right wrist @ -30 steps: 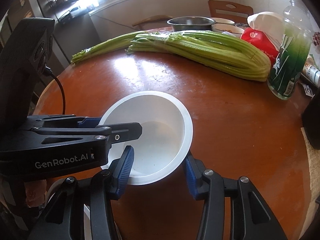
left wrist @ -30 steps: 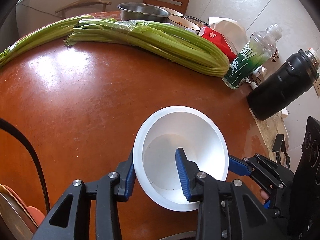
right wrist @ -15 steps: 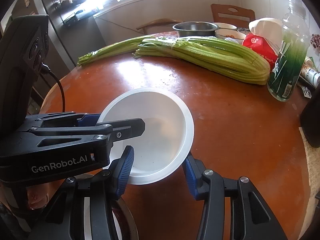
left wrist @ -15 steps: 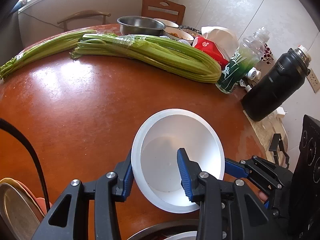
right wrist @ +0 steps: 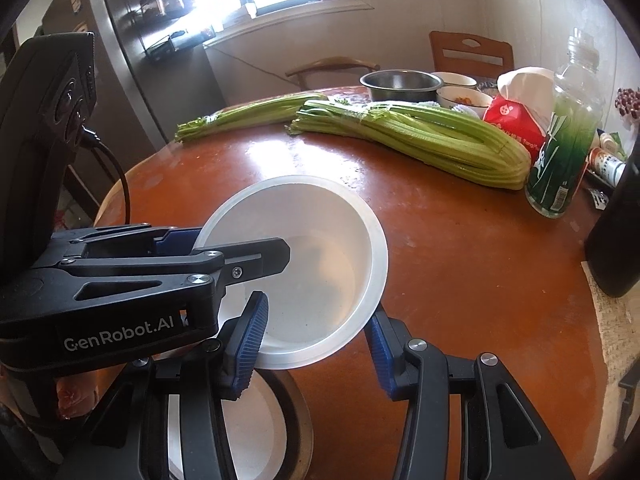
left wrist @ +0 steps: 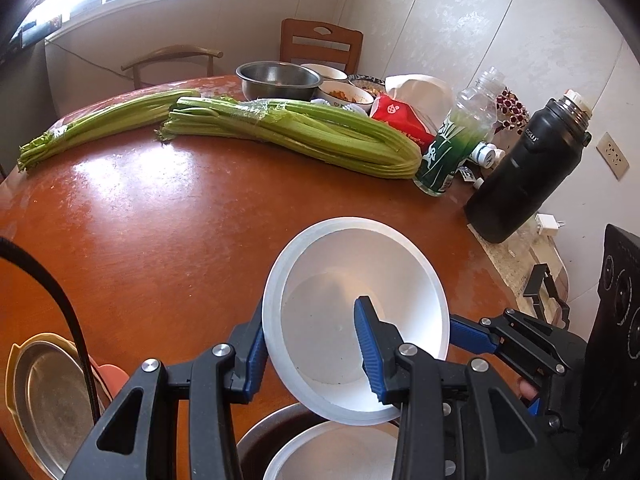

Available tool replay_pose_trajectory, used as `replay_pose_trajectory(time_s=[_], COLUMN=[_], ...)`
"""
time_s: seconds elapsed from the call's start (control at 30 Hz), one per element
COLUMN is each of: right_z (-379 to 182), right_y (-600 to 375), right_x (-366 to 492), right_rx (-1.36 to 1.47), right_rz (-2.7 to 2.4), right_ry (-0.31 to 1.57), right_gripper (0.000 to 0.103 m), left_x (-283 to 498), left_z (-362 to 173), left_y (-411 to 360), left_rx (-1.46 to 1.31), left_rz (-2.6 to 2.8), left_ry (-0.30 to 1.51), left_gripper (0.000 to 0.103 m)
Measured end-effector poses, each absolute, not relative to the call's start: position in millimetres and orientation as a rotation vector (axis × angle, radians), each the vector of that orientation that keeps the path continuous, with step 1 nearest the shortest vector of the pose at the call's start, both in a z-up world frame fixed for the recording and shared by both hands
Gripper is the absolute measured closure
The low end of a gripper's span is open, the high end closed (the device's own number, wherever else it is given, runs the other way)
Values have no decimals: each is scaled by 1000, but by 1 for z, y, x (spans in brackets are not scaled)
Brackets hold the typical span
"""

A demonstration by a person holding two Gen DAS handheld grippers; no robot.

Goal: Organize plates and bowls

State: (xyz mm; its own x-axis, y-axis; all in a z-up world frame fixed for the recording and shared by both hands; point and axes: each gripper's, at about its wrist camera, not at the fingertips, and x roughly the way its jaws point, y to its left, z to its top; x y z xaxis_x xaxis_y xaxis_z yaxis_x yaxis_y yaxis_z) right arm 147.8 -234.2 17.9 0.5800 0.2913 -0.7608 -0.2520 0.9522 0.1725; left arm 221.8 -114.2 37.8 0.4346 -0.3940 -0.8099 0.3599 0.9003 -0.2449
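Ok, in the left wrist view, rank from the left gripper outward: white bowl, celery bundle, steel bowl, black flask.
1. White bowl: clamped at its rim by the left gripper.
2. Black flask: right, at the table edge.
3. Celery bundle: across the table's middle. The flask and the bundle's near end are close to call.
4. Steel bowl: far side, behind the celery.

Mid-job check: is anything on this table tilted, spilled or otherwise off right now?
Only the white bowl: it is tilted, held clear of the table by the left gripper and right gripper, each pinching its rim. No spill shows. The celery is just clutter.
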Motion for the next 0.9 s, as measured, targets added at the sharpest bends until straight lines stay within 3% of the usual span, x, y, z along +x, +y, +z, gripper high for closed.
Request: replay_pose_trajectory(time_s=[0.9], right_z=[51], right_y=[-211], right_x=[84], right_rx=[3], right_rz=[367], right_ry=[817], right_gripper=[52], left_x=[153], left_z=[74], left_y=[-85], left_rx=[-44], left_rz=[-443], left_ry=[918], left_gripper=[63])
